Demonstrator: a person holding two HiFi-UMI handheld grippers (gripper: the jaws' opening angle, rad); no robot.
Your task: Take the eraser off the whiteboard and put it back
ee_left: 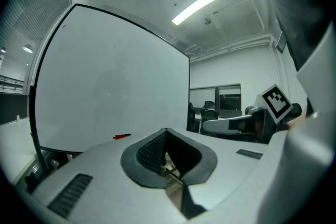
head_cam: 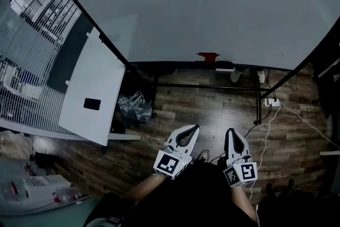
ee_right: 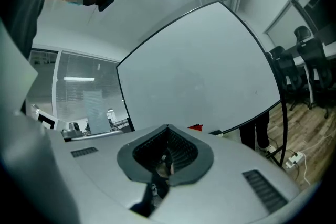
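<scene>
The left gripper [head_cam: 191, 129] and right gripper [head_cam: 232, 133] hang well short of the whiteboard [head_cam: 202, 2], jaws pressed together on nothing. The red eraser [head_cam: 207, 56] sits at the board's bottom edge. It is probably light, stiff-backed and magnet-held, so pinch it across its narrow sides.

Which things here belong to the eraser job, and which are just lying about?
Job: whiteboard; red eraser at its bottom edge; left tongs and right tongs, both shut and empty.
Lying about: power strip on the floor; crumpled bag; white panel at left.
</scene>
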